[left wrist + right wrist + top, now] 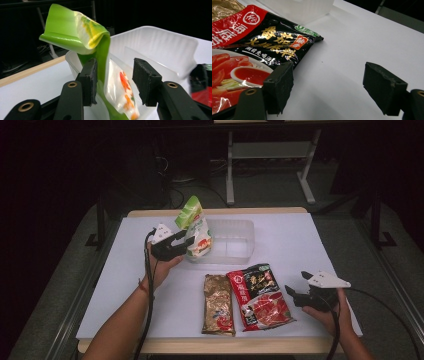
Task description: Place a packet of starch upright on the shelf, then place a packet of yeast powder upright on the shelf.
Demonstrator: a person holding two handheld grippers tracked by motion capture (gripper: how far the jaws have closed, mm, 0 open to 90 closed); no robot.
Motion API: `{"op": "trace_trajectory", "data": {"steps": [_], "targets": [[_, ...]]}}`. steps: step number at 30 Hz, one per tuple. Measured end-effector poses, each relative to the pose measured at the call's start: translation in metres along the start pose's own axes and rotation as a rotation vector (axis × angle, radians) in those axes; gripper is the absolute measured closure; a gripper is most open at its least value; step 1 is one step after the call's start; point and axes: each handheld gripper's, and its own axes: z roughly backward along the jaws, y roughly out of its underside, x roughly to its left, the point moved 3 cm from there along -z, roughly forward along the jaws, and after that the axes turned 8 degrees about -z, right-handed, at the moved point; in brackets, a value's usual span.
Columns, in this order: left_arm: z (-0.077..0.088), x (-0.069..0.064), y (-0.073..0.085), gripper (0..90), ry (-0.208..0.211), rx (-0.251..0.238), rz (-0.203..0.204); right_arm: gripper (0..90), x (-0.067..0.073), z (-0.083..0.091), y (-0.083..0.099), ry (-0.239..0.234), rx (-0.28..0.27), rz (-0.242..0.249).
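Observation:
A green and white pouch (196,227) stands tilted at the left end of a clear plastic tub (235,240), its lower part inside. My left gripper (184,244) is at that end of the tub. In the left gripper view the pouch (75,30) sits between the jaws of this gripper (115,77), close against the left pad, while the right pad stands apart from it, so the gripper is open. My right gripper (292,295) rests open on the white table, just right of a red and black sauce packet (260,297). Nothing lies between its jaws (329,82).
A gold packet (218,304) lies flat left of the red and black one (262,42), near the table's front edge. The tub (160,45) sits at the back middle of the white sheet (310,245). Dark floor and a metal frame lie beyond the table.

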Motion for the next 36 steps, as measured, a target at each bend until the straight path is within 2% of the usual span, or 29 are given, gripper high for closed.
{"op": "trace_trajectory", "data": {"steps": [3,6,11,13,15,16,19,20,22,23,24,26,32,36], "targets": [[0.007,-0.001,0.0,51.1,-0.004,-0.01,-0.001,24.0,0.0,-0.001,0.0,-0.003,0.003,-0.004],[0.022,-0.002,0.002,48.5,-0.009,-0.001,-0.036,24.0,0.0,-0.003,-0.001,-0.005,0.005,-0.007],[0.043,-0.006,0.007,41.6,0.028,0.029,-0.075,24.1,0.003,-0.005,-0.003,-0.014,0.008,0.002],[0.052,-0.008,0.01,37.5,0.06,0.034,-0.082,24.1,0.003,-0.006,-0.003,-0.015,0.009,0.008],[0.059,-0.012,0.013,34.0,0.117,0.051,-0.068,24.1,0.002,-0.006,-0.003,-0.016,0.01,0.004],[0.059,-0.012,0.013,31.2,0.117,0.051,-0.068,24.1,0.002,-0.006,-0.003,-0.016,0.01,0.004],[0.067,-0.019,0.02,25.5,0.181,0.093,-0.068,24.1,0.001,-0.006,-0.002,-0.014,0.014,-0.004],[0.071,-0.024,0.026,24.8,0.226,0.115,-0.065,24.1,0.001,-0.007,-0.002,-0.014,0.016,-0.003],[0.075,-0.03,0.031,23.3,0.252,0.12,-0.07,24.1,0.002,-0.007,-0.003,-0.014,0.018,-0.002],[0.075,-0.03,0.031,22.8,0.252,0.12,-0.07,24.1,0.003,-0.007,-0.003,-0.014,0.019,0.001],[0.078,-0.034,0.034,22.8,0.287,0.125,-0.054,24.1,0.003,-0.007,-0.003,-0.014,0.021,0.006],[0.079,-0.037,0.036,22.6,0.294,0.14,-0.077,24.1,0.004,-0.007,-0.003,-0.017,0.023,0.01],[0.071,-0.046,0.042,21.7,0.37,0.156,-0.033,24.1,0.004,-0.008,-0.001,-0.022,0.028,0.01],[0.065,-0.051,0.044,21.1,0.395,0.18,-0.033,24.1,0.004,-0.007,0.0,-0.026,0.028,0.017]]}}
